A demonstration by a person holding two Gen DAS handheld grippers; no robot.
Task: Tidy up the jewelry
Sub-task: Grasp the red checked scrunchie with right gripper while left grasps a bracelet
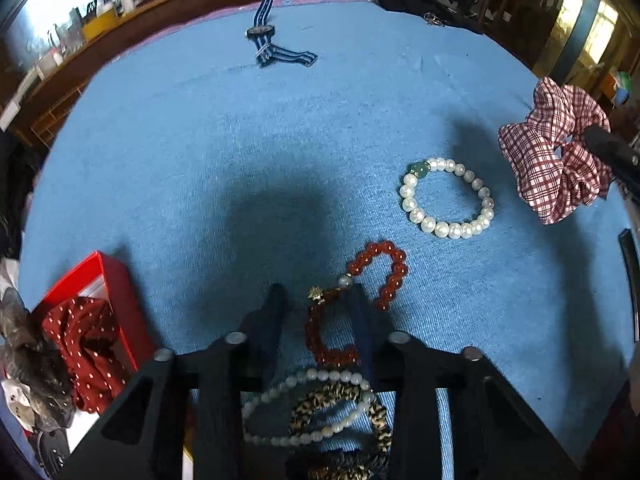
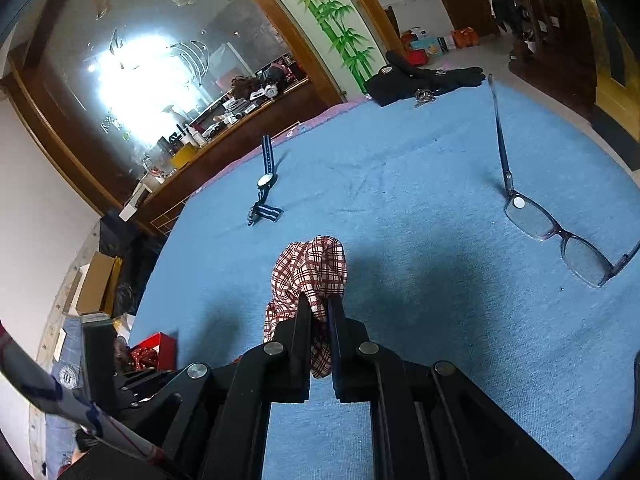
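a: left wrist view first. what's there?

b: the left gripper (image 1: 318,300) hangs over the blue cloth-covered counter (image 1: 240,140) with its fingers apart, straddling a red round-bead bracelet (image 1: 360,300). the right finger lies across the bracelet's beads; whether it touches them i cannot tell. closer to the camera, between the finger bases, lie a pale bead necklace (image 1: 312,408) and a leopard-print fabric band (image 1: 344,408), overlapping.

a: and further out?

b: a white pearl bracelet with one green bead (image 1: 448,198) lies flat to the right, apart from the red one. a red-and-white plaid fabric scrunchie (image 1: 556,152) is at the right edge, pinched by a dark finger. a blue striped-strap wristwatch (image 1: 264,36) lies far back. at lower left, an open red box (image 1: 100,280) holds a dark red dotted scrunchie (image 1: 84,344).

a: right wrist view?

b: the right gripper (image 2: 320,304) has its fingers clamped on the plaid scrunchie (image 2: 312,272), which bunches above and hangs below the tips, over the counter (image 2: 440,320). dark-framed eyeglasses (image 2: 560,236) lie to the right, the watch (image 2: 266,180) far left, the red box (image 2: 160,344) at lower left.
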